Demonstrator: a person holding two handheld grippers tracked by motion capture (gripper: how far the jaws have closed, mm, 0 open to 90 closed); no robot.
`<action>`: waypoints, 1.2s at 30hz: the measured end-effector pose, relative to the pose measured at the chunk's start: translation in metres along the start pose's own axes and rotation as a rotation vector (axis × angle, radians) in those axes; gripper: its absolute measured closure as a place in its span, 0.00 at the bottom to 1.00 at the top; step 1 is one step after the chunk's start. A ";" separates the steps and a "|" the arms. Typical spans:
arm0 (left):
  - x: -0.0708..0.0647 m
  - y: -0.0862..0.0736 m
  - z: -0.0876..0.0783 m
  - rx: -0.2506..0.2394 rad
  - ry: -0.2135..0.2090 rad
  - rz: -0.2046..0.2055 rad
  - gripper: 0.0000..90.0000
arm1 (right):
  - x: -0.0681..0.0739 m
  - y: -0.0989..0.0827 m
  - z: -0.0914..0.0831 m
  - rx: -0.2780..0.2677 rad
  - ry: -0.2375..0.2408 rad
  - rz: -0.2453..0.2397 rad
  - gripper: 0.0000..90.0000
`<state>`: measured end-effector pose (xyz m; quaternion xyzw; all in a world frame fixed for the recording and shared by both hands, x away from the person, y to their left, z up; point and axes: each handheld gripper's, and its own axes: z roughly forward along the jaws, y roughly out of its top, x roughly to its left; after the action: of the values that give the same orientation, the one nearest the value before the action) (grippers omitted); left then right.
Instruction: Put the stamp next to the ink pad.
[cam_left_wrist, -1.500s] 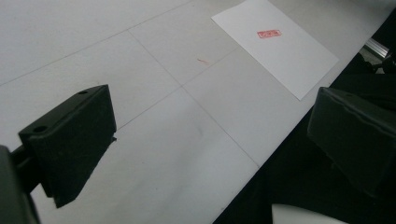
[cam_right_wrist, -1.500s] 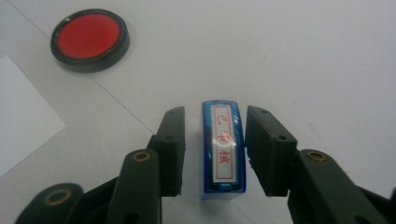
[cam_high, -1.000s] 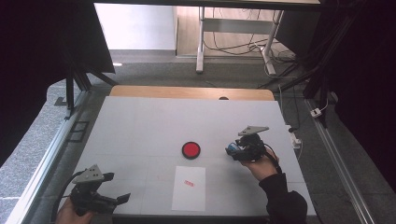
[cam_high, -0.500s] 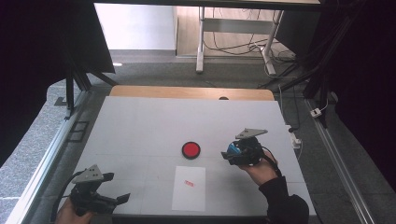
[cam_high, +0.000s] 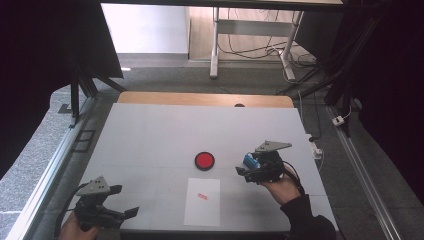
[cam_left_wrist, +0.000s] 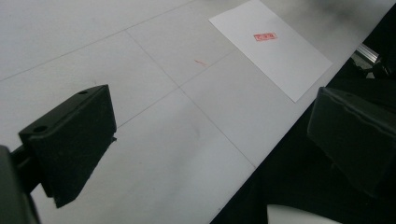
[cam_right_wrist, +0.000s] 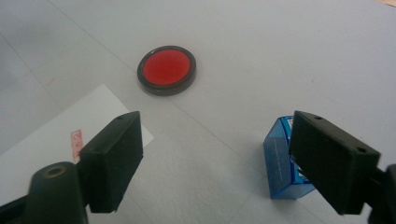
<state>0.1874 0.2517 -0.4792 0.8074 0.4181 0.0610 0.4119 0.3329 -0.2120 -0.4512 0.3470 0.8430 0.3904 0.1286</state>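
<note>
Two black jaws of the right gripper (cam_right_wrist: 210, 163) stand apart and have just been opening, with the small blue translucent plastic stamp block (cam_right_wrist: 283, 161) upright on the white table (cam_high: 150, 135) beside the right-hand jaw, not squeezed. It sits at four o'clock from the round red ink pad (cam_high: 204, 160). It looks light, rigid and slick; I'd pinch its flat sides low. The left gripper (cam_high: 107, 212) idles with its jaws parted near the white paper sheet (cam_high: 202, 202).
</note>
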 end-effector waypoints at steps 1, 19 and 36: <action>0.000 0.000 0.000 0.001 -0.001 0.001 0.01 | 0.001 0.000 -0.002 -0.005 0.001 0.002 0.17; 0.001 0.001 0.001 0.001 -0.013 0.006 0.01 | 0.019 -0.018 -0.027 -0.016 -0.023 0.000 0.01; 0.001 0.002 0.001 0.001 -0.015 0.005 0.01 | 0.020 -0.042 -0.056 -0.034 -0.073 0.033 0.00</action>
<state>0.1899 0.2509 -0.4790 0.8089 0.4131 0.0558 0.4146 0.2709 -0.2496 -0.4447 0.3727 0.8252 0.3938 0.1585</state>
